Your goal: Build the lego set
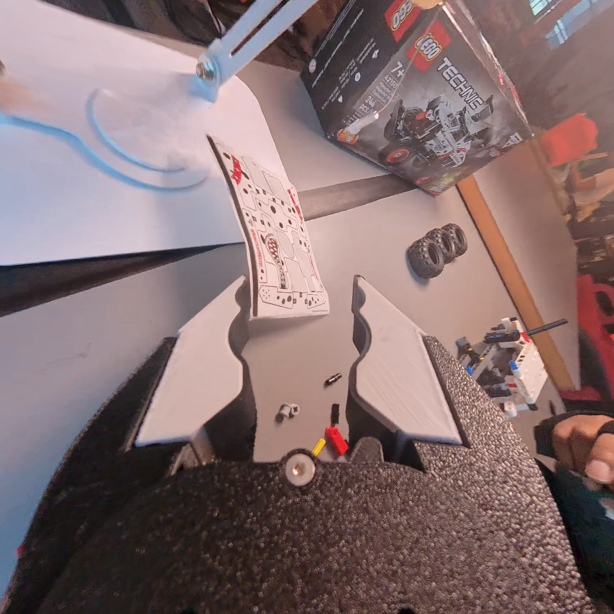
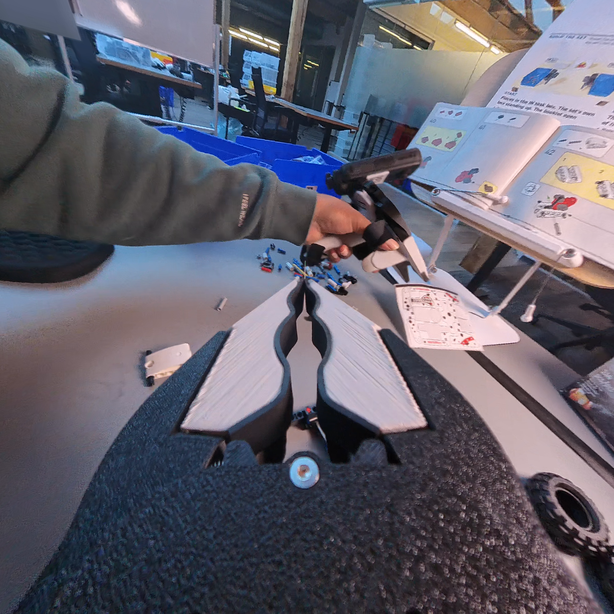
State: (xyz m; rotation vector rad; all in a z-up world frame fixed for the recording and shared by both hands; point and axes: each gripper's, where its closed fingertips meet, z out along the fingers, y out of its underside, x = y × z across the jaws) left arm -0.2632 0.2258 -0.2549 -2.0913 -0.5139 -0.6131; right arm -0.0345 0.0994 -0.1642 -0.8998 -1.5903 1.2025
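Sticker sheet (image 1: pixel 282 239) is seen lying on the grey desk (image 1: pixel 99 382) just ahead of the left hand-held gripper (image 1: pixel 299 292), whose fingers are spread wide with nothing between them. The sheet is judged thin, light and limp, with one end curled up off the surface; that lifted edge would best be pinched, since a flat grip is likely to slip or crease it. Small loose pieces, among them a red connector (image 1: pixel 336 439) and a black pin (image 1: pixel 333 379), are seen beneath the left fingers; they are judged hard, tiny and apt to roll. The right hand-held gripper (image 2: pixel 304 282) is held with its tips together; whether a thin yellow sliver is caught there cannot be told. The half-built model (image 1: pixel 505 365) stands well apart by the desk's edge, near the tyres (image 1: pixel 437 247).
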